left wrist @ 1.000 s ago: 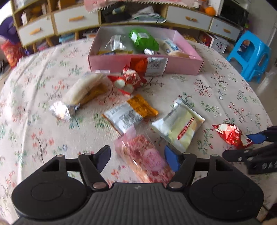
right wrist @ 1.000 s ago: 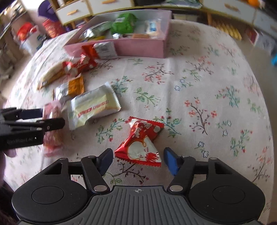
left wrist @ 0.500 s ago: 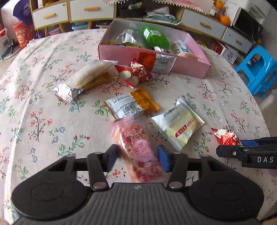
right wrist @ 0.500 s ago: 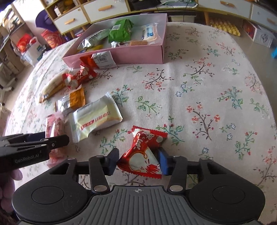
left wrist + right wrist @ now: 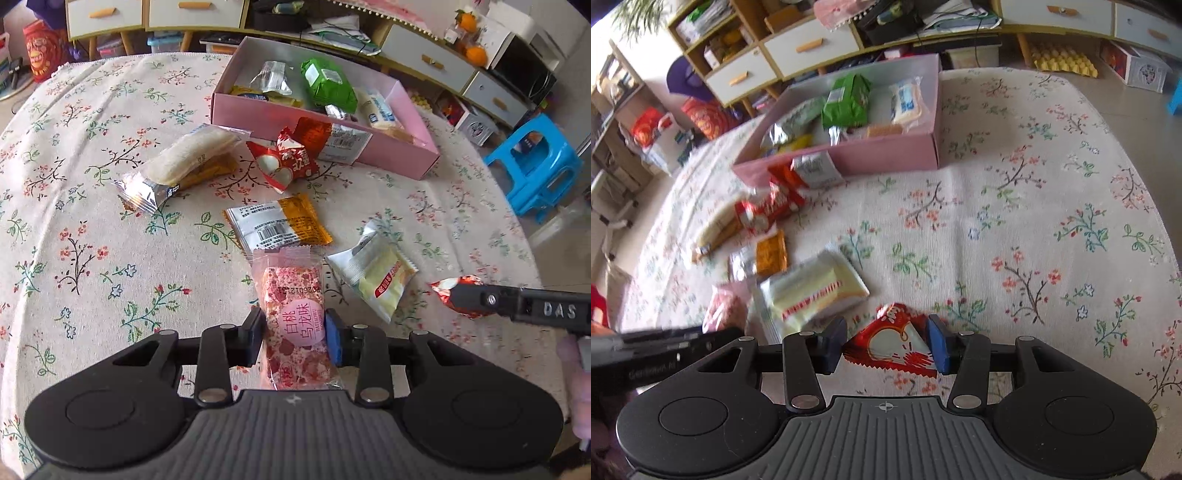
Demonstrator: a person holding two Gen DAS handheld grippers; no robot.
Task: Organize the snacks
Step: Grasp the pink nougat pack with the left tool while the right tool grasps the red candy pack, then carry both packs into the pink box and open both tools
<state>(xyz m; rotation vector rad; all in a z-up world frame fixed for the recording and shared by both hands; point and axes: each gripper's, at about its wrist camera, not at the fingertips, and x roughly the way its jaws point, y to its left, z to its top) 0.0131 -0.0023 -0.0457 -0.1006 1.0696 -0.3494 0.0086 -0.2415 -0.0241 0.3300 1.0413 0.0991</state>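
My left gripper [image 5: 294, 338] is shut on a pink speckled snack bar [image 5: 295, 310] and holds it above the floral tablecloth. My right gripper [image 5: 886, 345] is shut on a red and white candy packet [image 5: 892, 345], lifted off the cloth. A pink box [image 5: 373, 149] at the back of the table holds a green packet [image 5: 328, 85] and several other snacks. Loose on the cloth lie a cream packet [image 5: 375, 277], an orange and white packet [image 5: 277, 225], a red packet [image 5: 282, 162] and a long cake packet [image 5: 177, 166].
An orange and white packet [image 5: 332, 140] leans on the box's front wall. A blue plastic stool [image 5: 535, 162] stands right of the table. Drawers and shelves [image 5: 798, 48] line the back. The table's right half [image 5: 1052, 221] is bare cloth.
Both grippers closed on their snacks and lifted them: the left on the pink bar, the right on the red candy packet. Both views rose and tilted toward the pink box.
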